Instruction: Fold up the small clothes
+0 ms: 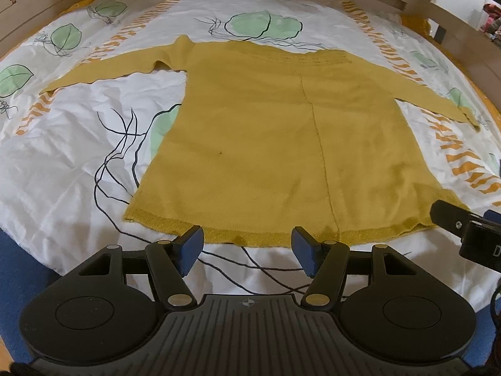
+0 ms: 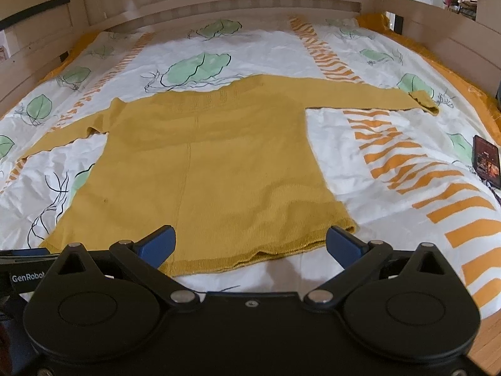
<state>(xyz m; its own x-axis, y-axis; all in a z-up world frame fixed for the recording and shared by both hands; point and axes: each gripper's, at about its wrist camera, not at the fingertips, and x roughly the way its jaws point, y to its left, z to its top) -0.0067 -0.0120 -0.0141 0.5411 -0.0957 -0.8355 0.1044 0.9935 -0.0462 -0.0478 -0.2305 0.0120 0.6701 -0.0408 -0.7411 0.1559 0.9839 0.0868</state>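
I've got the mustard knit sweater (image 1: pixel 250 131) lying flat on the bed, both sleeves spread out to the sides, hem toward me, neck toward the wooden headboard (image 2: pixel 219 3). It sits on a white duvet (image 1: pixel 62 163) w/ green leaves and orange stripes. Left gripper (image 1: pixel 247 247) hangs just above the hem, near its middle; fingers (image 1: pixel 191 244) spread apart, nothing between them but fabric edge and duvet below, not pinching anything. Right gripper (image 2: pixel 250 247) is over the hem's right part, close to the right bottom corner; its fingers (image 2: pixel 344 246) stand wide too, empty. In the left view I see a bit of the right gripper's black body at the right edge, by the sweater's corner. Sweater looks unfolded, a seam line running down its middle. On the far right of the bed, well apart from the sweater, lies a dark phone (image 2: pixel 487 161).
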